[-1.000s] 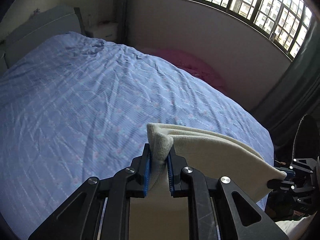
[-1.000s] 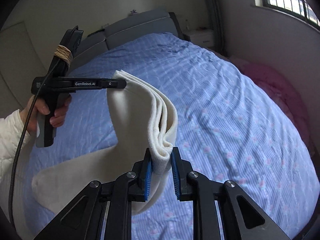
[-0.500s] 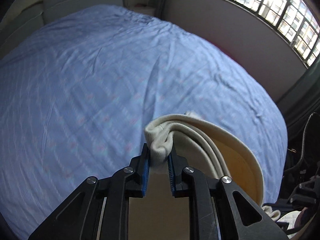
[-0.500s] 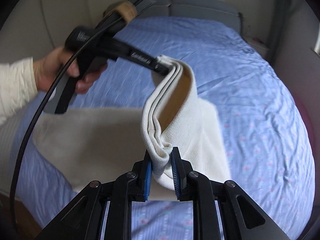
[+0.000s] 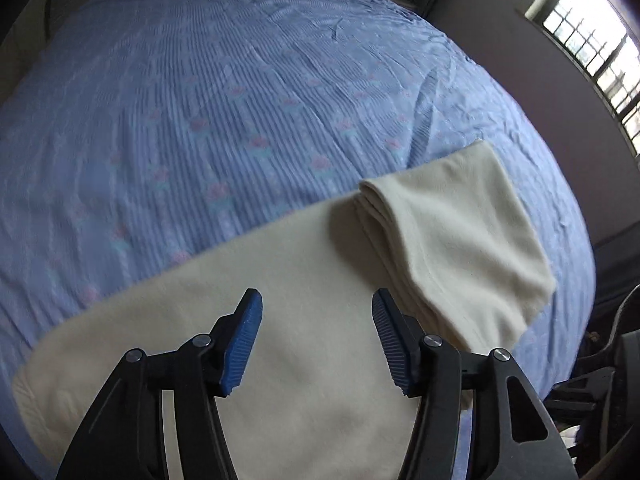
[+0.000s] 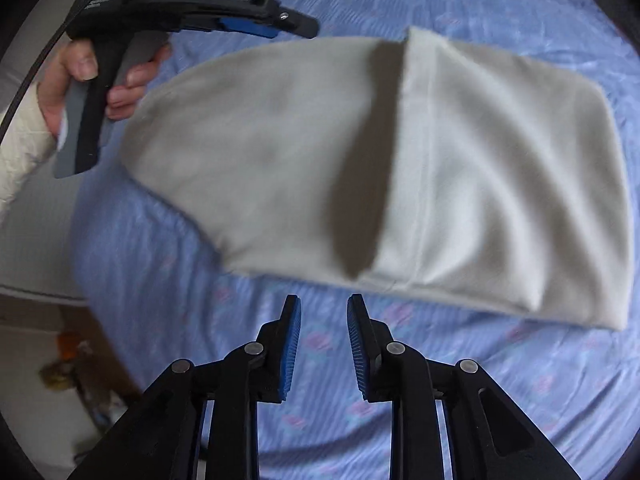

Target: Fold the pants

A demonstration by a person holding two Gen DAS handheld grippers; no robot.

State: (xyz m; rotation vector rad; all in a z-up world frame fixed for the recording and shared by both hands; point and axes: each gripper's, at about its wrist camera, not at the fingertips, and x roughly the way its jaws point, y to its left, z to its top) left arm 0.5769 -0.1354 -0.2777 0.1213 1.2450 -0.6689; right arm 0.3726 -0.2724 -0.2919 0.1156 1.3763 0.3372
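Cream pants point(image 6: 400, 168) lie folded on bed point(image 6: 460, 380). My left tool point(image 5: 317, 344) and right tool point(image 6: 320, 344) are both opening, apparently empty.

big bed point(image 5: 224, 92) with a blue striped floral sheet, daylight through a barred window point(image 5: 592, 40), plain wall point(image 5: 500, 36)

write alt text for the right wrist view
Cream fleece pants lie folded on a blue striped floral bedsheet. Below them the right gripper is opening with nothing between its fingers; the left gripper, in a hand, hovers upper left.
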